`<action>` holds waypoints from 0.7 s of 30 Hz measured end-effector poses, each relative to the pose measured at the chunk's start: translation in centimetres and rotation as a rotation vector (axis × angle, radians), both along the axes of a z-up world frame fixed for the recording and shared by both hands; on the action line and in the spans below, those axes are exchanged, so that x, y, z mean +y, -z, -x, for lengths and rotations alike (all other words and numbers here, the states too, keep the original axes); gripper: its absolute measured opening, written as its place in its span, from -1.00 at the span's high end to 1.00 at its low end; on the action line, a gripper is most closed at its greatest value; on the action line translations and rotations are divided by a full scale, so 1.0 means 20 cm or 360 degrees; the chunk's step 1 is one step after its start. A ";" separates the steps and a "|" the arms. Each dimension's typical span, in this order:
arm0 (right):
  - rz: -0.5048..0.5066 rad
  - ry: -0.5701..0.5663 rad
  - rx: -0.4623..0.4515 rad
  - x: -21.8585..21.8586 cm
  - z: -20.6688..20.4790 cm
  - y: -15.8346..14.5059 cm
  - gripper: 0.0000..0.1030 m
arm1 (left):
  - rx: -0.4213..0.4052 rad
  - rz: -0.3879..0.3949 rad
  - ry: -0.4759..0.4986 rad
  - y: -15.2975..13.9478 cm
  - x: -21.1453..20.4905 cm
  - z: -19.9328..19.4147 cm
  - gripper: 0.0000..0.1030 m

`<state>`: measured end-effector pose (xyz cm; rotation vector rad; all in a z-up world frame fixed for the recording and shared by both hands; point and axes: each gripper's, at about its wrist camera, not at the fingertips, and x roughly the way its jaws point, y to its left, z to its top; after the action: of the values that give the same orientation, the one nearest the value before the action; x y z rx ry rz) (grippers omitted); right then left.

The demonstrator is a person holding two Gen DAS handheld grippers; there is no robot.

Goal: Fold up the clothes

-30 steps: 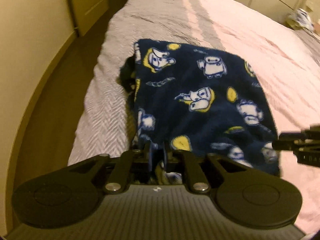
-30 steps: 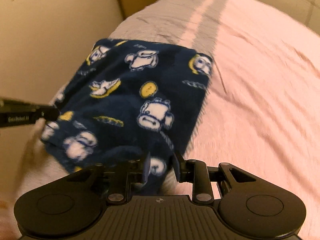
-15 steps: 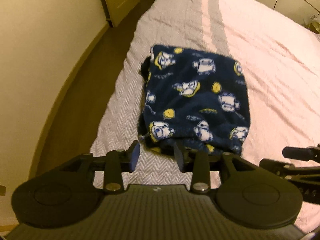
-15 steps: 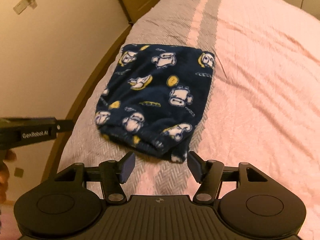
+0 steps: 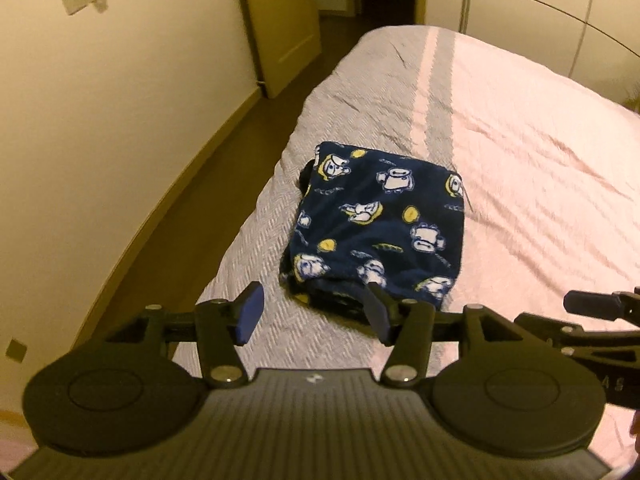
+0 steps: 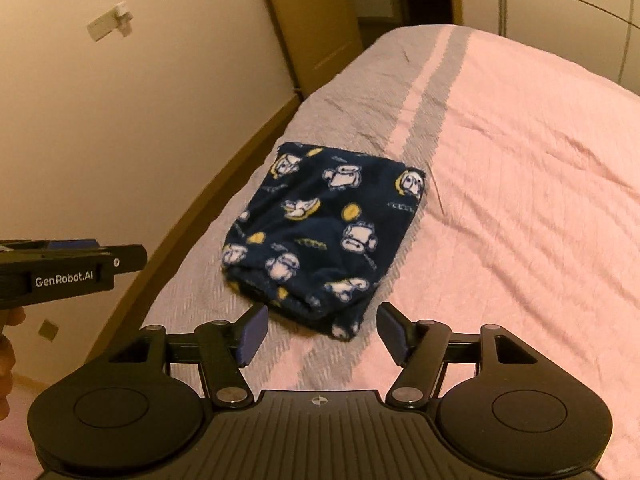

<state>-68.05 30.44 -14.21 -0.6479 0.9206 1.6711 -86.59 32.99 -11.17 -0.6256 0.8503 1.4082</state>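
A navy fleece garment [image 5: 380,232] with white and yellow cartoon prints lies folded into a compact rectangle on the bed, near its left edge; it also shows in the right wrist view [image 6: 320,232]. My left gripper [image 5: 314,314] is open and empty, held above and just short of the garment's near edge. My right gripper [image 6: 322,332] is open and empty, also short of the near edge. Neither touches the cloth. The left gripper's side shows at the left of the right wrist view [image 6: 72,272].
The bed [image 5: 540,168] has a pink cover with a grey herringbone band [image 5: 256,248] along its left side. A brown floor strip [image 5: 208,160] and a cream wall run along the left. A door [image 5: 280,20] and wardrobe fronts stand at the back.
Both grippers let go of the garment's near edge, opened and pulled back and up. The garment now lies folded on the bed and looks smaller in both views.
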 end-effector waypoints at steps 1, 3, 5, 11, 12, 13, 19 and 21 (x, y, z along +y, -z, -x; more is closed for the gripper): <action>-0.0012 -0.0019 0.0005 -0.03 -0.03 -0.01 -0.24 | 0.0013 -0.0002 -0.0027 -0.01 -0.04 -0.03 -0.08; -0.0050 -0.0041 0.0028 -0.09 -0.09 -0.04 -0.24 | 0.0039 -0.0026 -0.0059 -0.03 -0.12 -0.10 -0.18; -0.0100 -0.0058 0.0068 -0.16 -0.17 -0.07 -0.24 | 0.0050 -0.0058 -0.0093 -0.05 -0.22 -0.17 -0.24; -0.0106 -0.0129 0.0058 -0.30 -0.37 -0.11 -0.24 | -0.0073 -0.0074 -0.0233 -0.07 -0.46 -0.33 -0.24; -0.0106 -0.0143 0.0046 -0.32 -0.40 -0.11 -0.24 | -0.0082 -0.0076 -0.0253 -0.07 -0.49 -0.36 -0.24; -0.0105 -0.0155 0.0037 -0.34 -0.43 -0.11 -0.24 | -0.0084 -0.0078 -0.0267 -0.07 -0.52 -0.38 -0.24; -0.0058 -0.0207 -0.0022 -0.38 -0.51 -0.10 -0.24 | -0.0103 -0.0090 -0.0306 -0.10 -0.67 -0.50 -0.24; -0.0050 -0.0219 -0.0054 -0.38 -0.51 -0.10 -0.24 | -0.0107 -0.0091 -0.0314 -0.10 -0.70 -0.52 -0.24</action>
<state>-57.78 22.89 -12.27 -0.7298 0.8397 1.7872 -76.21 19.03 -9.08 -0.7244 0.7071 1.5748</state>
